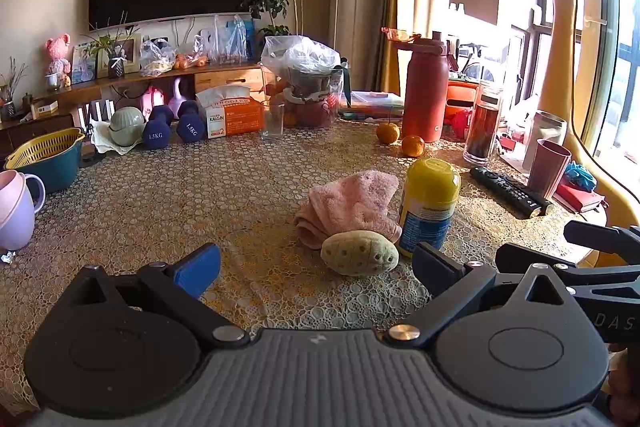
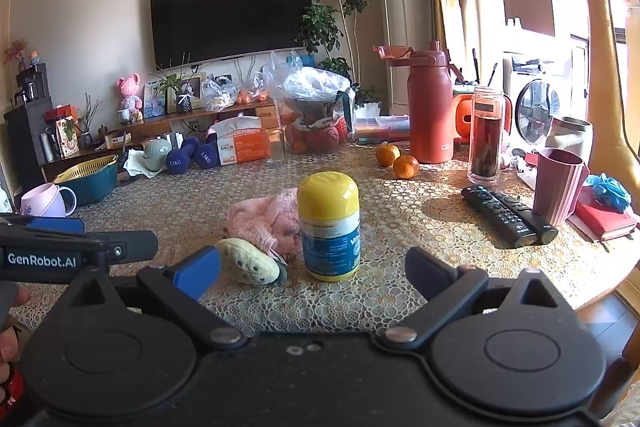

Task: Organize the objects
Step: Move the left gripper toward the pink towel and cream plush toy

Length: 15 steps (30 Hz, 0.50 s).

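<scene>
Nothing sorted yet: both my left tongs [image 1: 316, 269] and right tongs [image 2: 312, 273] released, empty; sponge [image 1: 359, 252], towel [image 1: 352, 205], yellow-capped bottle [image 2: 329, 227] just ahead on counter [image 1: 180, 203].

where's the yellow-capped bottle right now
The yellow-capped bottle stands upright on the table, centred ahead of the open right gripper, just right of the pink towel and green plush toy.

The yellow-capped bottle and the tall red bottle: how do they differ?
The yellow-capped bottle is short, with a blue label and a rounded cap; the red bottle is much taller, plain red, with its lid flipped open. The first stands near the pink towel, the second farther back by two oranges. Both stand upright.
</scene>
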Available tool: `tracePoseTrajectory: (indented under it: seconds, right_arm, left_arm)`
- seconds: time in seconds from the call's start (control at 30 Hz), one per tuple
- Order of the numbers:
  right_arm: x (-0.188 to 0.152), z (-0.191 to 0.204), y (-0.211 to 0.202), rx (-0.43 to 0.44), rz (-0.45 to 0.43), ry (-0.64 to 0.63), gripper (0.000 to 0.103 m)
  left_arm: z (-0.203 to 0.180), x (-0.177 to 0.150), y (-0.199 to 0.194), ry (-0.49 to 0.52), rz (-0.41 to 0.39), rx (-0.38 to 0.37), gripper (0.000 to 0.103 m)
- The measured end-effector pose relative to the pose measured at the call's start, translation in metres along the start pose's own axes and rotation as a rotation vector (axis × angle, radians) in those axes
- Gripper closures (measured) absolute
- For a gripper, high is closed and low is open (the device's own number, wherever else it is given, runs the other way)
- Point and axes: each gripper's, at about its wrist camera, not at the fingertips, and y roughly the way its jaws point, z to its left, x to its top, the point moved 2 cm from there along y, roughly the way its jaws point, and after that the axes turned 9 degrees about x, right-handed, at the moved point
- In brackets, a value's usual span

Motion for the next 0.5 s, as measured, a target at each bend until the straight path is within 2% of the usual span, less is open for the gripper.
tracePoseTrajectory:
  seconds: [0.5]
  right_arm:
    - [0.0029,0.0058,0.0021,-0.006,-0.022,-0.071,0.004]
  left_arm:
    - [-0.0011,0.0022,0.0055,0.01,-0.001,0.012,0.0]
